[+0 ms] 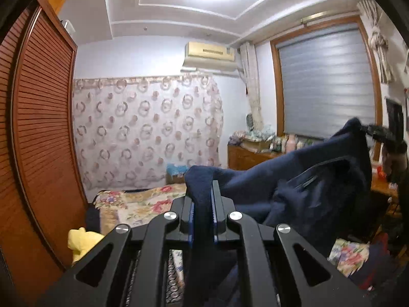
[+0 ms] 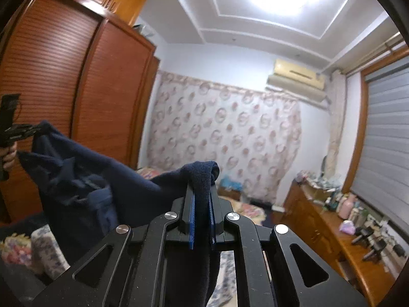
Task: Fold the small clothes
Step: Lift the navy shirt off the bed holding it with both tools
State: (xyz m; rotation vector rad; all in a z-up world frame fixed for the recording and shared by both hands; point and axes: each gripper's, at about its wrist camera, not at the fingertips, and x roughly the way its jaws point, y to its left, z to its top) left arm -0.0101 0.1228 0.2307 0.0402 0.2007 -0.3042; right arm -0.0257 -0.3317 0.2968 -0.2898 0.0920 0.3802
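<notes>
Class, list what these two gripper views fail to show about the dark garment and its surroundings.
- Navy garment: type unclear; motion-blurred in both views, lower part hidden behind the left gripper.
- Bed: mostly hidden by garment and gripper bodies.
- Dresser items: too small, blurred, right wrist view.
- Right gripper: pinched edge unidentifiable.
</notes>
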